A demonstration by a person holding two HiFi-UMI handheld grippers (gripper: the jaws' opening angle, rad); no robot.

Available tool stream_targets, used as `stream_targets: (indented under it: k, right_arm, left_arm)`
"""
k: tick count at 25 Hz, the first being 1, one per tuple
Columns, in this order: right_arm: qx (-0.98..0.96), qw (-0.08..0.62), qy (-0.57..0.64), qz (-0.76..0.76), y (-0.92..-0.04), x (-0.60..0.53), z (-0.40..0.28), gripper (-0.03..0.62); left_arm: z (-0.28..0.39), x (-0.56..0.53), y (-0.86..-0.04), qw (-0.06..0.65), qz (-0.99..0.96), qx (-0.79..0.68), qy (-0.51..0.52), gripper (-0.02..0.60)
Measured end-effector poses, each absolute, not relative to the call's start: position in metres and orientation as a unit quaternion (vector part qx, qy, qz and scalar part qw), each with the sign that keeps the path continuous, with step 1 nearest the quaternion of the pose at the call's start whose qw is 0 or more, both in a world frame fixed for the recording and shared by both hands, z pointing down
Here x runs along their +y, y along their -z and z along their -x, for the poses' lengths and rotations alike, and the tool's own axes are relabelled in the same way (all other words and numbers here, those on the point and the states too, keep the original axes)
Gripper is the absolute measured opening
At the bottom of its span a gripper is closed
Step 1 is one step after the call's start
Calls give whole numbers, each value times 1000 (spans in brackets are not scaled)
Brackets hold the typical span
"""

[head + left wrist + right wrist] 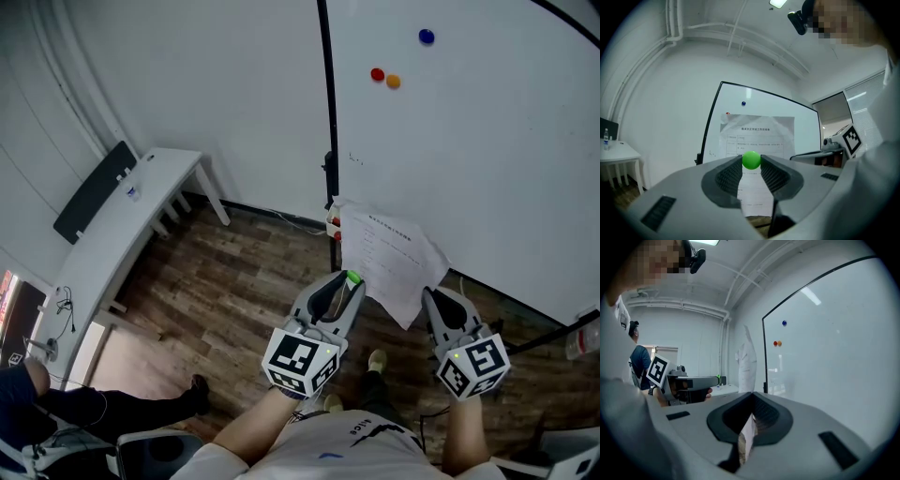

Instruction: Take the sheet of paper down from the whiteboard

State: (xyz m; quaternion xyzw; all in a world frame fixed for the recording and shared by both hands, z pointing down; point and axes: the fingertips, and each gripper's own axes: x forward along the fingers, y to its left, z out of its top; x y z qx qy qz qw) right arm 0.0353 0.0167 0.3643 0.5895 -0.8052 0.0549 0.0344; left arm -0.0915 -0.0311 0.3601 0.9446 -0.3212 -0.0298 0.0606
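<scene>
Near whiteboard: R gripper clamped on sheet edge, L gripper pinching green magnet. Risk: thin bite, so sheet may slip; round magnet may squirt out.

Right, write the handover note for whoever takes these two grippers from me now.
Left gripper: jaws shut on a green magnet.
Right gripper: jaws shut on the sheet of paper, near its lower corner.
Sheet: held out in front of the whiteboard, apparently away from it. I cannot tell whether its top left corner is free.
Board: blue magnet, red magnet and orange magnet sit high up, apart from the sheet.
Done: the sheet looks off the board.
Left: probably check it hangs free, then set sheet and magnet down.
</scene>
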Motion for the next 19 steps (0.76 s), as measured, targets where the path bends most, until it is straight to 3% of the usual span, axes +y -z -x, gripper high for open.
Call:
stream_targets:
  k: [19]
  right_arm:
    - [-810,37,-46,-584,-358,19,-31,14]
  left_arm:
    - [94,-28,-354,54,-943,-327,36,132]
